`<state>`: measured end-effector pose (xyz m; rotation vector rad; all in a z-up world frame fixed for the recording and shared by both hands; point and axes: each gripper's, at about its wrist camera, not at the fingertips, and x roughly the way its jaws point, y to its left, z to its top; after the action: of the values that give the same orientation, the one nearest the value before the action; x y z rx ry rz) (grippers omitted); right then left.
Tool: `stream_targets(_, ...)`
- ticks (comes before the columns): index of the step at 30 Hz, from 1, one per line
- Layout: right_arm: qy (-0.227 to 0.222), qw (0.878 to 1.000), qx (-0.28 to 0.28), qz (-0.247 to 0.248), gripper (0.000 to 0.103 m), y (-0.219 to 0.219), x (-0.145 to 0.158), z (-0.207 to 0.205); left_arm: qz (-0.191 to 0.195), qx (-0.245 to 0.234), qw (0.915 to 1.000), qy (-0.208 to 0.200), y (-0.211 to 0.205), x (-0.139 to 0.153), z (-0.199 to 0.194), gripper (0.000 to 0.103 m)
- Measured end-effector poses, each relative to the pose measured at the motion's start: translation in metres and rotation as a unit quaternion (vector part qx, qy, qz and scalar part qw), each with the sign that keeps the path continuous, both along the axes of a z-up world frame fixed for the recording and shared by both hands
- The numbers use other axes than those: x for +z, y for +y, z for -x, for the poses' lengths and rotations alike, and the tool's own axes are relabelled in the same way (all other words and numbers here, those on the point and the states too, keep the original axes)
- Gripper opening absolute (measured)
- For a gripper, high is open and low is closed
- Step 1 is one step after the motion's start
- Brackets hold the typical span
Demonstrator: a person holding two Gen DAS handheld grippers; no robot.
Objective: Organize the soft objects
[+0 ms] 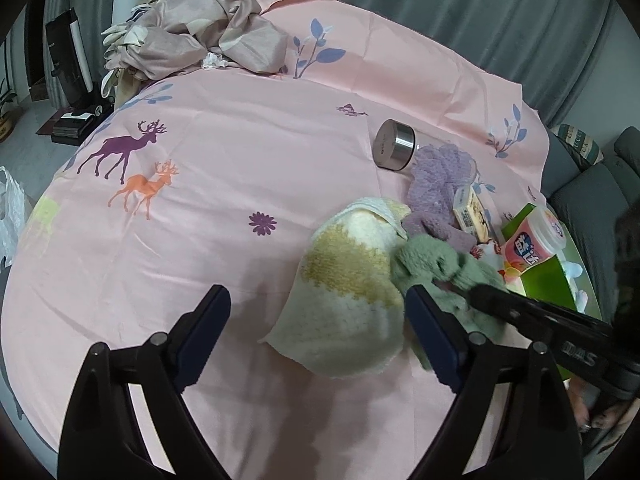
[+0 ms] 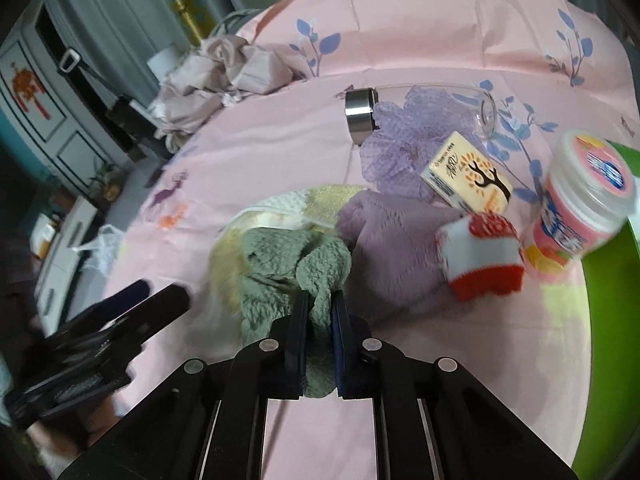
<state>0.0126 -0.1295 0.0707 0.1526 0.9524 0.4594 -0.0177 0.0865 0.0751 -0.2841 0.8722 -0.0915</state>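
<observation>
A fluffy green cloth (image 2: 288, 276) lies bunched on a yellow and white towel (image 1: 352, 280) on the pink tablecloth. My right gripper (image 2: 320, 304) is shut on a fold of the green cloth; it also shows in the left wrist view (image 1: 464, 288), coming in from the right. A purple fluffy cloth (image 2: 388, 236) and a purple mesh sponge (image 2: 400, 140) lie just beyond. My left gripper (image 1: 316, 300) is open and empty above the tablecloth, its right finger beside the towel's near edge.
A glass bottle with a metal cap (image 1: 394, 144) lies on its side. A tissue pack (image 2: 468, 176), a red and white soft toy (image 2: 484, 252), a pink-labelled jar (image 2: 580, 208) and a green box (image 2: 612, 280) sit at right. Crumpled beige fabric (image 1: 192, 36) lies far left.
</observation>
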Motion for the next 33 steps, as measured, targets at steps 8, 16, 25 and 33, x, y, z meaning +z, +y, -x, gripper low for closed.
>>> stream_targets(8, 0.026, 1.000, -0.011, 0.012, 0.011, -0.024, -0.006, 0.014, 0.002, -0.026, 0.9997, 0.003, -0.017, 0.001, 0.006, 0.074)
stream_targets(16, 0.036, 0.998, -0.044, 0.010, 0.040, -0.048, -0.008, 0.010, 0.014, -0.093, 0.9956, 0.006, -0.056, -0.001, 0.015, 0.057)
stream_targets(25, 0.055, 0.997, -0.041, -0.035, 0.051, -0.055, -0.020, 0.004, 0.027, -0.190, 0.9805, 0.040, -0.117, -0.022, 0.018, 0.039)
stream_targets(33, 0.083, 0.995, -0.039, -0.027, 0.051, -0.053, -0.044, -0.008, 0.057, -0.185, 0.9775, 0.084, -0.125, -0.049, 0.005, 0.028)
